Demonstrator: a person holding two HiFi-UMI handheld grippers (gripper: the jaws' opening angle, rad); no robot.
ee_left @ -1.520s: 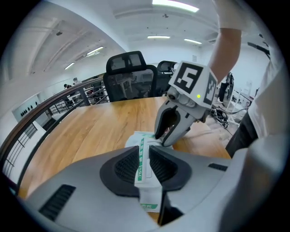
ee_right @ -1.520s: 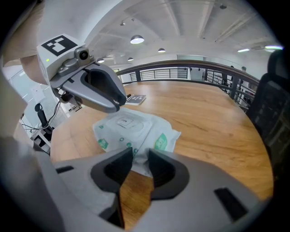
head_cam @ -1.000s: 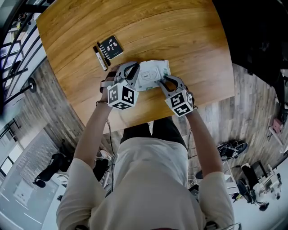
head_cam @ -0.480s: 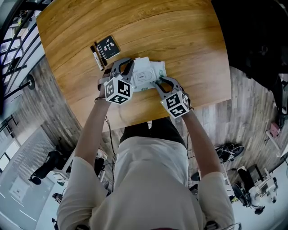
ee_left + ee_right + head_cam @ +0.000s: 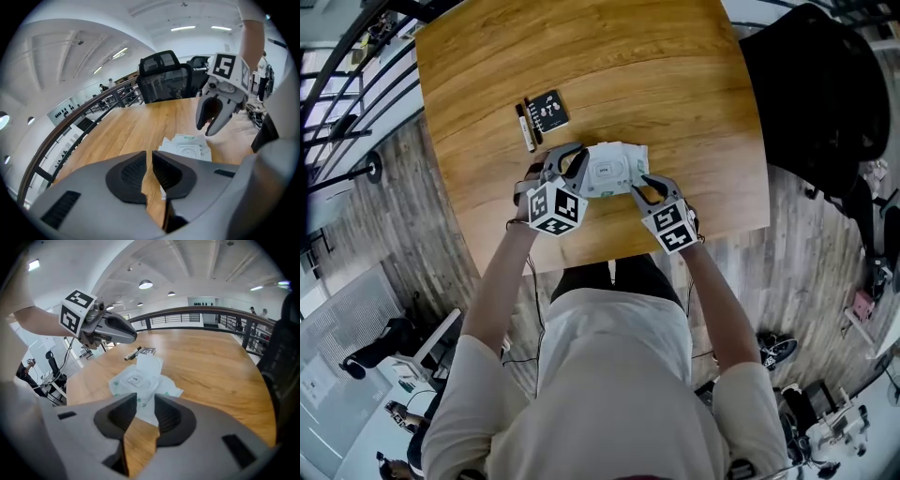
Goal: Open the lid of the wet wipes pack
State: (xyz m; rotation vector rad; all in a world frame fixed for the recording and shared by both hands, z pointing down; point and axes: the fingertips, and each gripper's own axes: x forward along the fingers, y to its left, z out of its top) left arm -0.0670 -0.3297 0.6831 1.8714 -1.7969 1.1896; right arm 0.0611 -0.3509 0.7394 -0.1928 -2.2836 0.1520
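We see the counter (image 5: 675, 84) as a broad slab of wood with rounded corners. Its near edge runs just below both claws, close to the person's body. The wet wipes pack (image 5: 617, 167) lies toward that near edge, about midway along it, and a wide stretch of wood opens beyond it to the far edge. To the left of the pack and a little further back, a marker pen (image 5: 526, 127) and a small black card (image 5: 549, 111) lie side by side near the left edge. Off the right side stands a black chair (image 5: 825, 94), and a dark railing (image 5: 337, 103) runs past the left side over the plank floor (image 5: 441, 225).

The left claw (image 5: 572, 161) hangs at the pack's left end and the right claw (image 5: 645, 187) at its near right end, both angled downward. In the left gripper view the left claw's pads stand a narrow slit apart, having just been opening, with only wood showing between them. In the right gripper view the right claw's pads are parted somewhat wider and grip nothing. The pack's near edge and the wood show through the gap.

The pack is white and soft, with crumpled ends and small green marks. On top it carries a stiff white oval frame. In the right gripper view its lid (image 5: 149, 363) stands up from the far side of that frame, showing a small label inside.
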